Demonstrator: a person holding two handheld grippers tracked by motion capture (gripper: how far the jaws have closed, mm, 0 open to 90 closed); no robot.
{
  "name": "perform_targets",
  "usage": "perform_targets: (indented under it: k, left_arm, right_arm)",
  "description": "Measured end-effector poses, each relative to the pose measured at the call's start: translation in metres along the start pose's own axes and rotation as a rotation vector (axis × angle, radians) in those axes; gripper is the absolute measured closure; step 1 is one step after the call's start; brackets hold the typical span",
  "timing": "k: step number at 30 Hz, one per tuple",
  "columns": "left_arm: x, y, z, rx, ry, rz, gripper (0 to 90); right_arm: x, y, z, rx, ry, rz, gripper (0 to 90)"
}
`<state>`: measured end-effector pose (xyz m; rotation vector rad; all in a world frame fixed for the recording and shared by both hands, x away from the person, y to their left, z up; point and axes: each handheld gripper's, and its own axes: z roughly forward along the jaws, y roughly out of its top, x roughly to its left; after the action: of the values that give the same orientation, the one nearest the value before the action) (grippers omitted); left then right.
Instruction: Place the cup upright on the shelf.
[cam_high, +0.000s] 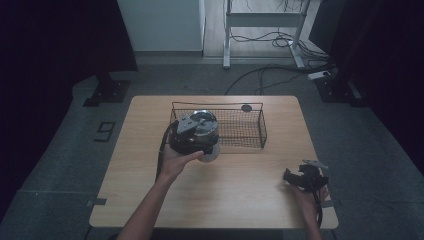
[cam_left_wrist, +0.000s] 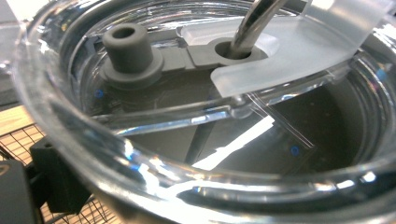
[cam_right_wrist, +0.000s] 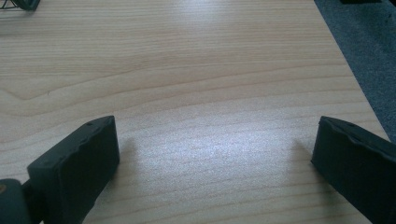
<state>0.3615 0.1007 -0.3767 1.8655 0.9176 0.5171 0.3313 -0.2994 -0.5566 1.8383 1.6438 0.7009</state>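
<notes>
Tumbler (cam_high: 204, 131) of shiny metal, topped by a clear plastic lid (cam_left_wrist: 205, 154), sat at the left end of the black wire basket (cam_high: 240, 127) on the wooden surface (cam_high: 235, 185), and whether it stood inside the basket or hung at its front rim could not be told from above. The left claw (cam_high: 192, 137) was pressed right against this tumbler, the person's left hand (cam_high: 175, 162) wrapped around its body from below. In the left gripper view the lid loomed very close: a grey rubber stopper (cam_left_wrist: 128, 49) stood on its left, and beside it a metal straw (cam_left_wrist: 254, 23) rose out of a grey-ringed hole, partly under a frosted plastic flap (cam_left_wrist: 299, 51). One black finger (cam_left_wrist: 58, 179) showed at the lower left below the lid's rim, with basket mesh behind it; whether the left claw was clamped on the tumbler or merely set against it could not be told. The right claw (cam_high: 300, 177) lay well apart, near the right front corner of the surface, held in the right hand (cam_high: 307, 197). Its two black jaws stood wide, with bare wood grain between them.
</notes>
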Motion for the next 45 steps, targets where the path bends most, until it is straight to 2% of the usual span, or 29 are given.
perform_targets:
  k: [13,22,31,35,45]
  left_arm:
    - [0.008,0.01,0.004,-0.004,0.009,-0.014,4.2]
    - [0.017,0.023,0.002,-0.015,0.031,-0.025,4.2]
    - [0.019,0.028,0.007,-0.007,0.04,-0.018,4.2]
    - [0.022,0.033,0.008,-0.01,0.033,-0.029,4.2]
    - [0.028,0.042,0.015,-0.009,0.047,-0.036,4.2]
  right_arm:
    - [0.0,0.0,0.0,0.0,0.0,-0.001,0.7]
    - [0.0,0.0,0.0,-0.003,0.0,-0.002,0.7]
    - [0.0,0.0,0.0,-0.003,0.0,-0.001,0.7]
    - [0.0,0.0,0.0,-0.003,0.0,-0.002,0.7]
    - [0.0,0.0,0.0,-0.004,0.0,-0.001,0.7]
